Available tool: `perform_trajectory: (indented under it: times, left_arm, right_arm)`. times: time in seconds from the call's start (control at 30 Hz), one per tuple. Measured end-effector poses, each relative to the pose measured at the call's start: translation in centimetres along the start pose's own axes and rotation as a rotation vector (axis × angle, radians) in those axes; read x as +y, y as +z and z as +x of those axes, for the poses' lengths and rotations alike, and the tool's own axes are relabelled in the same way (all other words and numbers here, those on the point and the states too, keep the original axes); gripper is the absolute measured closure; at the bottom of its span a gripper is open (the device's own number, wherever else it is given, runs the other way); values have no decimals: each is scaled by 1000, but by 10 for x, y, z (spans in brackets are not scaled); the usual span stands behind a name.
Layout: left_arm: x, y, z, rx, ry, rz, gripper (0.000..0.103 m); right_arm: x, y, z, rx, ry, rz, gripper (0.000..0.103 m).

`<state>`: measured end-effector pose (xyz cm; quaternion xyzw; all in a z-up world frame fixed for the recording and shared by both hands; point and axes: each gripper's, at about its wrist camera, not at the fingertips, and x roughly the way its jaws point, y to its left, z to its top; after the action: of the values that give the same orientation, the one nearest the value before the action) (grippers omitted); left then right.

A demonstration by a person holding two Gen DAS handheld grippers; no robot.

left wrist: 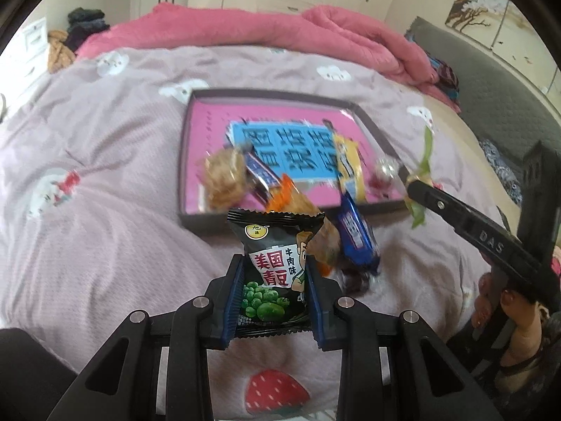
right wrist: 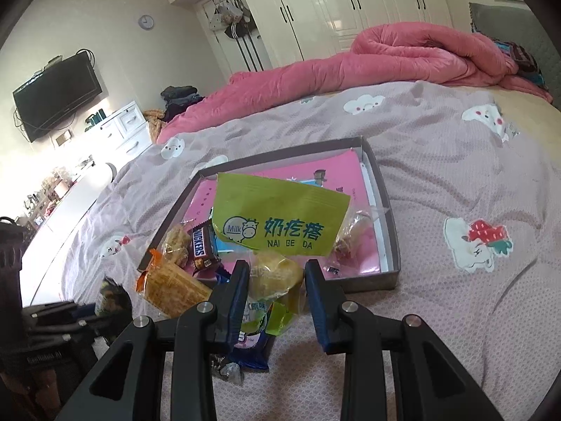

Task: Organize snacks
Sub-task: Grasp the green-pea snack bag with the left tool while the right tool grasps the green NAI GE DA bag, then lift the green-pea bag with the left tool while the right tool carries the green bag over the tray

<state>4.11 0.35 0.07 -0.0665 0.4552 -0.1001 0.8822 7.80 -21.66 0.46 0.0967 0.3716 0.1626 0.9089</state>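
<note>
At lower centre of the left wrist view, the left tongs [left wrist: 274, 293] are pinching a black green-pea packet [left wrist: 275, 273]; the right tongs [right wrist: 277, 298] are pinching a yellow-green milk-candy sachet [right wrist: 280, 224]. Several wrapped snacks are lying in the shallow grey tray [right wrist: 391, 242], others are waiting on the bed [right wrist: 438, 182].

The left gripper [left wrist: 275, 294] is built of matte black plastic: two angled linkage arms with long cut-out slots run to each side, pinned by round silver screws [left wrist: 202, 302]. Each of its fingers [left wrist: 234, 301] carries a dark blue ribbed pad on the inner face. The right gripper [right wrist: 277, 291] has the same build, black arms, silver pins and blue pads. Seen from the left wrist, its long black finger bears raised letters reading "DAS" [left wrist: 491, 241]. The person's hand [left wrist: 491, 301] grips a black handle, with patterned fabric at the wrist.
</note>
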Motion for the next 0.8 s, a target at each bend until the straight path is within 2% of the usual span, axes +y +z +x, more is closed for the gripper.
perform_trajectory:
  times: [0.27,0.8]
  left_arm:
    - [9,17,-10,-69,39,-11,69]
    - [7,42,-10,-120,53,-14,69]
  right_arm:
    - [7,6,-7,-38,-9,-43,70]
    - [8,23,-13,-105,-13,-73,70]
